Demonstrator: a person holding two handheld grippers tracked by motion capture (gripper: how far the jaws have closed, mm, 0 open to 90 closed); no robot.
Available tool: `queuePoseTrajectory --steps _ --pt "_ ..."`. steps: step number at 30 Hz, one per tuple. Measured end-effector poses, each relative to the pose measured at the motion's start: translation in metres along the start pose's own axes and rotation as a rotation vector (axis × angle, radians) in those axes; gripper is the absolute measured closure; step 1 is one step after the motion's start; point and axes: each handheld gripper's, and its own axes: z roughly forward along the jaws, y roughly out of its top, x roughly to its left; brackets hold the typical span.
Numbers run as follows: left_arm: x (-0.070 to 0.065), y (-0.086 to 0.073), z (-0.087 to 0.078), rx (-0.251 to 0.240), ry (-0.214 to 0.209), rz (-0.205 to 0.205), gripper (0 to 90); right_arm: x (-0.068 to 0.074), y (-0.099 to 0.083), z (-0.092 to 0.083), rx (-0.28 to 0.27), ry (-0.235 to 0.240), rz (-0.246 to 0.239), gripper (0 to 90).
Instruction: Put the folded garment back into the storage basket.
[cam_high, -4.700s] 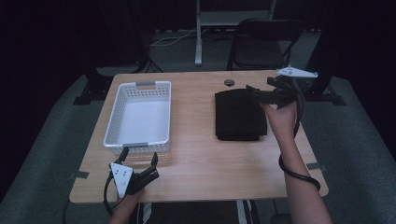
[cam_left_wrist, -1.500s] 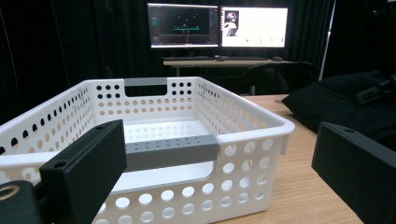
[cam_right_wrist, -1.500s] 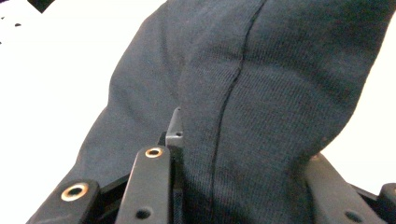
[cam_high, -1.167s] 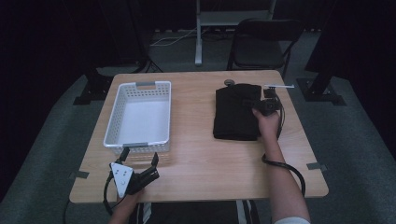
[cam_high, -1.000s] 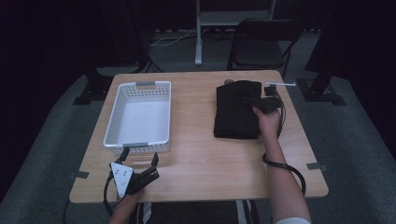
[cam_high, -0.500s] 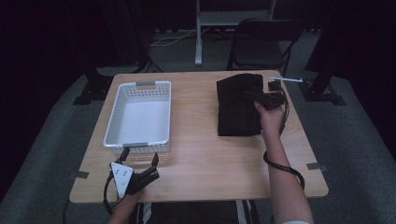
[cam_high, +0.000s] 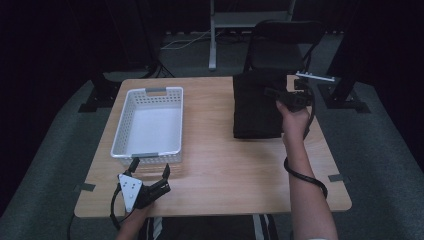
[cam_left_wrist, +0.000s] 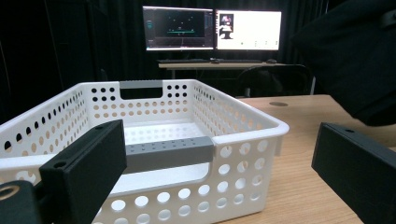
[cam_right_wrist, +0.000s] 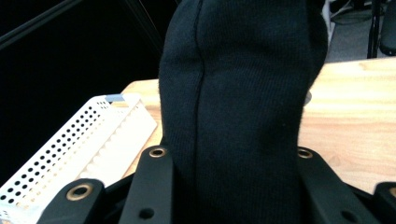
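table (cam_high: 215, 165): wood | L: white basket (cam_high: 150, 122) | R: black cloth (cam_high: 255, 107), far end lifted

White perforated basket (cam_high: 150, 125) with grey handles on the left half of a light wooden table (cam_high: 215, 165); black folding chair (cam_high: 280, 47) behind the far edge; two lit monitors (cam_left_wrist: 212, 29) on a desk (cam_left_wrist: 210, 64) farther back; grey carpet (cam_high: 55, 150) below.

Right claw (cam_high: 272, 93): jaws clamped tight, dark knit fabric pinched between them, bulging up past jaw tips. Hand behind claw, forearm stretched back straight, cable looping beneath wrist. Left claw (cam_high: 150, 175): jaws spread wide, nothing between pads, tips aimed forward, level. Hand behind claw, grey plate on top.
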Motion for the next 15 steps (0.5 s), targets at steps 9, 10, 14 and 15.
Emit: queuePoseTrajectory --steps 9,10,14,15 --pt "0.0 0.0 0.0 0.0 -0.018 0.0 4.4 0.016 0.017 -0.011 -0.026 -0.009 -0.023 68.4" --pt "0.0 0.0 0.0 0.0 -0.019 0.0 4.4 0.018 0.019 -0.012 -0.029 -0.01 -0.027 68.4" --pt "0.0 0.0 -0.001 -0.002 -0.017 0.0 4.4 0.025 0.024 -0.017 -0.04 -0.01 -0.031 68.4" --pt "0.0 0.0 -0.001 0.0 -0.016 0.001 4.4 0.026 0.025 -0.019 -0.046 -0.01 -0.03 68.4"
